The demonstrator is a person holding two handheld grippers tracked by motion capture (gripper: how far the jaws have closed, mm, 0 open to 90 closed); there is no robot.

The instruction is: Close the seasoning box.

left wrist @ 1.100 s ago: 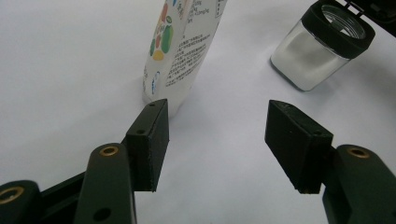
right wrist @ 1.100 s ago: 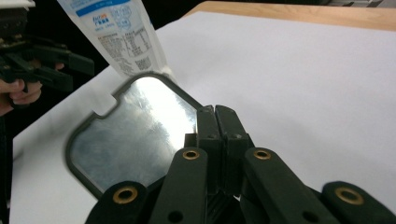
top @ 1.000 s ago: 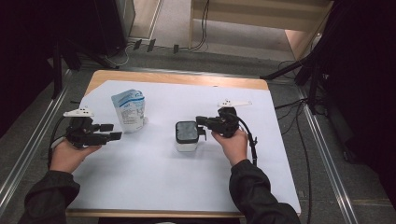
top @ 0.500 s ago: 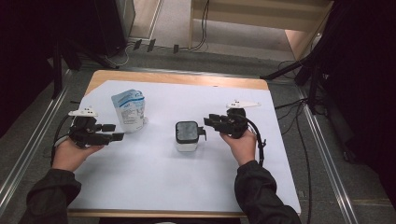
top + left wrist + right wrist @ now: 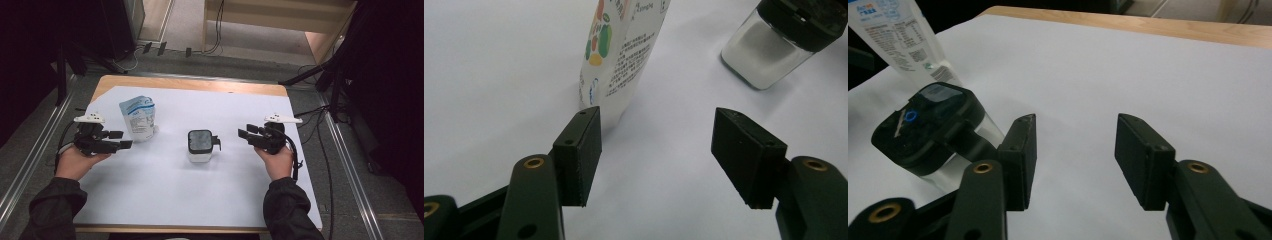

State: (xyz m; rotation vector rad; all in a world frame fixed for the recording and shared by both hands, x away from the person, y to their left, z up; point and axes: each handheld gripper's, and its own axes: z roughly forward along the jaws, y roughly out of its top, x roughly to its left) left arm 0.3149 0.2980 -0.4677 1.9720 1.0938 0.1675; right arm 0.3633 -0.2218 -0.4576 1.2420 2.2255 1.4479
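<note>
My right gripper (image 5: 246, 133) stands spread with nothing between its jaws; they have just been opening, and the jar (image 5: 200, 146) they face now sits free on the white sheet (image 5: 165, 195), a short way off from the tips. In the right gripper view the jar (image 5: 933, 132) shows just beside my left-hand jaw – clear glass body, black lid (image 5: 923, 122) with a small blue ring on top – and it touches neither pad. My left gripper (image 5: 125, 140) is spread too, empty, hovering low over the sheet. Its tips sit just beside the white and blue pouch (image 5: 138, 117), which stands upright near the table's left part. In the left gripper view the pouch (image 5: 619, 55) rises right behind one jaw, and the jar (image 5: 781, 42) lies farther off – well apart from both pads.
</note>
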